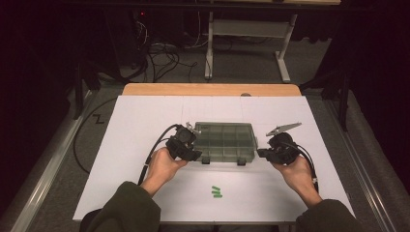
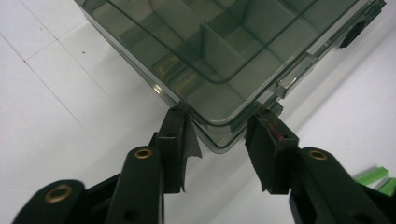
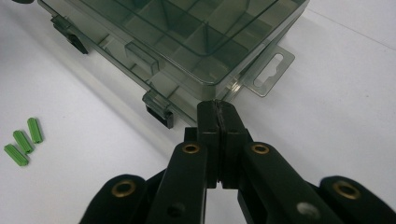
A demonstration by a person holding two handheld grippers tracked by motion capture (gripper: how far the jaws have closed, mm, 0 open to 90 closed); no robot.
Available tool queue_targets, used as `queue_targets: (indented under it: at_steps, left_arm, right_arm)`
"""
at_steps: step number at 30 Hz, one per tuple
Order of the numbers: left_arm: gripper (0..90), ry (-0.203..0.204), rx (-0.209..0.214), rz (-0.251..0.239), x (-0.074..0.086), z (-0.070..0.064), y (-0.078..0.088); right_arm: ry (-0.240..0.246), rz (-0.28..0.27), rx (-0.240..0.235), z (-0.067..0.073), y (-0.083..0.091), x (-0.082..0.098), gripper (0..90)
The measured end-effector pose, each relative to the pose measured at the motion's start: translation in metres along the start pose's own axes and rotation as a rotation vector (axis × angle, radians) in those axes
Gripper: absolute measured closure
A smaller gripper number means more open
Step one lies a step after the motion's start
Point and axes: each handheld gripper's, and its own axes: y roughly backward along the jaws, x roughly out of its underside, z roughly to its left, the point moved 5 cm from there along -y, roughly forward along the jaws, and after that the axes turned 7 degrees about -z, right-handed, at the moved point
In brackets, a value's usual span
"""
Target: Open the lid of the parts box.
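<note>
A smoky clear compartment box [image 1: 223, 141] lies with its lid down in the middle of the white board. My left gripper [image 1: 196, 153] is at its near left corner. In the left gripper view the jaws [image 2: 219, 126] stand apart on either side of that corner of the box [image 2: 224, 51], with a small gap at each pad. My right gripper [image 1: 261, 152] is at the near right corner. Its jaws [image 3: 218, 109] are pressed together, tips against the box [image 3: 187, 37] edge, and nothing shows between them. Three small green pieces [image 1: 216, 192] lie near the front edge.
The box has two dark latches [image 3: 159, 112] on its front side and a hang tab [image 3: 271, 70] at its right end. The white board [image 1: 145, 121] has bare room on all sides of the box. Beyond its far edge are a wooden strip [image 1: 208, 89], floor cables and a table frame.
</note>
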Motion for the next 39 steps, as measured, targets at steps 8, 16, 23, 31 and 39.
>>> queue_targets:
  at_steps: [8,16,23,31,39]
  left_arm:
    - [51.4,-0.009,-0.014,-0.009,-0.003,0.0,-0.001]
    - [46.6,-0.009,-0.031,-0.025,-0.006,0.002,-0.001]
    - [45.6,-0.004,-0.05,-0.053,-0.012,0.004,0.004]
    - [45.1,-0.002,-0.058,-0.061,-0.017,0.005,0.006]
    - [45.1,0.006,-0.057,-0.066,-0.018,0.006,0.008]
  right_arm:
    - [0.0,-0.009,0.003,0.0,0.002,-0.002,90.0]
    - [0.002,-0.016,0.0,0.0,0.003,-0.007,90.0]
    - [0.004,-0.016,-0.006,0.001,0.003,-0.009,90.0]
    - [-0.093,-0.045,-0.035,-0.001,0.004,-0.008,73.6]
    - [-0.148,-0.039,-0.015,-0.009,0.001,-0.004,69.6]
